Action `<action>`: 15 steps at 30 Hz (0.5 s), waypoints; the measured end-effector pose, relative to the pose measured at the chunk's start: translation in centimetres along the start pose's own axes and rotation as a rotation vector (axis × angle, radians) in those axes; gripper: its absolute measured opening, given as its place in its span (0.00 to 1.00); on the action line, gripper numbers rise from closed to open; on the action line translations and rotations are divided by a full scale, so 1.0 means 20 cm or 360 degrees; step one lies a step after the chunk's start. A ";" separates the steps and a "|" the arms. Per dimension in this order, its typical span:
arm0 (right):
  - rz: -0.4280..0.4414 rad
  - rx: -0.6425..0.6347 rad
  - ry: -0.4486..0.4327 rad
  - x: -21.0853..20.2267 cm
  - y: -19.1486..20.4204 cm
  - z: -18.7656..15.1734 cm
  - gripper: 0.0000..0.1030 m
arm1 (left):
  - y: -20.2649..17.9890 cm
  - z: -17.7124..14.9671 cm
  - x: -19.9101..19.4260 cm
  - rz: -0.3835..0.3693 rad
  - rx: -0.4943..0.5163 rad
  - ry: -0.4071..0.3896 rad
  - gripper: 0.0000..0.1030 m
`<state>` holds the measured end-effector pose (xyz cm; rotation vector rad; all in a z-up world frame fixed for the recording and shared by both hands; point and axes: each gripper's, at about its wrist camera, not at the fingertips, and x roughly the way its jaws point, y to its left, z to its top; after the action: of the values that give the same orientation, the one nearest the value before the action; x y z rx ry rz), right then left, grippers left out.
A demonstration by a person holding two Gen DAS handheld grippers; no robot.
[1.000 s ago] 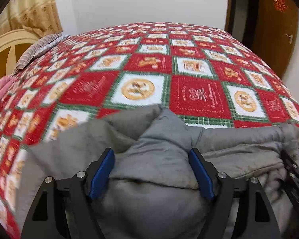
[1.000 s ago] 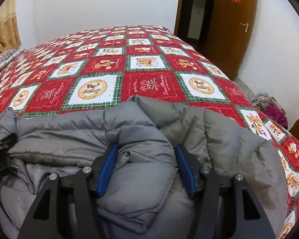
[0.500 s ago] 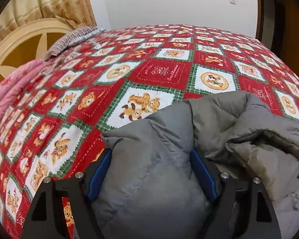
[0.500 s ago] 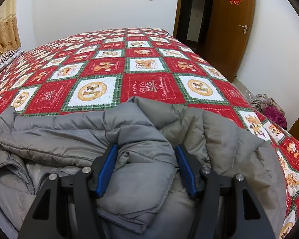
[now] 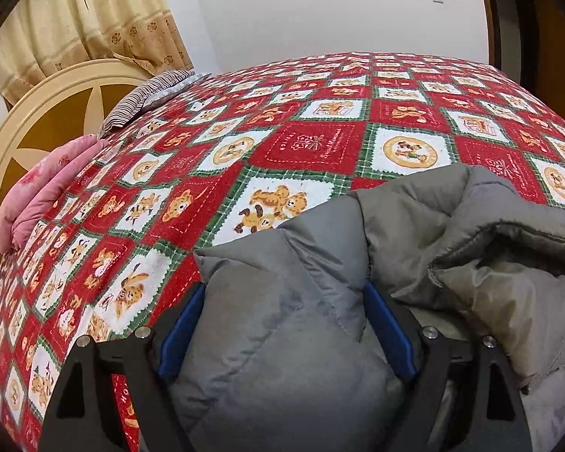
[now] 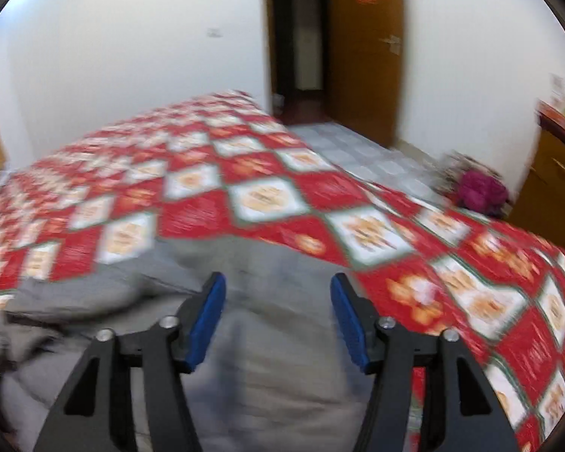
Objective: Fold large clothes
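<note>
Left gripper point(image 5: 284, 333) has blue pads pressed on both sides of a puffy fold of the grey down jacket point(image 5: 452, 233); jaws were just widening. Right gripper point(image 6: 278, 320) is blurred, jaws apart and just narrowing, over the jacket, apparently clear of it. Jacket lies bunched on the near edge of the red checked bedspread point(image 5: 312, 143). Pink quilt point(image 5: 45, 192) and striped pillow point(image 5: 147, 94) by the headboard point(image 5: 37, 113).

Even indoor light; left view sharp, right view smeared by motion blur.
Soft, diffuse light, no glare, only faint shadows in the folds of the grey coat point(image 5: 282, 320). Right view: bedspread point(image 6: 245, 203) pattern and door point(image 6: 365, 49) behind it streaked. Both views bulge, with dark corners beyond the round fisheye edge.
</note>
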<state>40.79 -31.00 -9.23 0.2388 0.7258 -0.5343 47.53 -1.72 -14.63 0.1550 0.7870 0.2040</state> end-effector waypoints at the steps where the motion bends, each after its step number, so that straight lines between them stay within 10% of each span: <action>1: 0.0000 0.0019 0.0086 0.07 -0.03 -0.03 0.51 | -0.01 0.00 0.00 0.0001 0.0002 0.0001 0.83; 11: -0.0023 -0.0027 0.0167 0.21 -0.03 -0.09 0.59 | -0.02 0.02 0.00 0.0026 0.0043 0.0037 0.85; 15: 0.0144 -0.0052 0.0152 0.00 -0.11 -0.04 0.58 | 0.07 0.08 -0.09 -0.0151 0.0080 0.0150 0.85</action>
<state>39.26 -32.49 -9.90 0.2670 0.8119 -0.4271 47.26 -0.82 -11.88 0.1560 0.8917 0.1026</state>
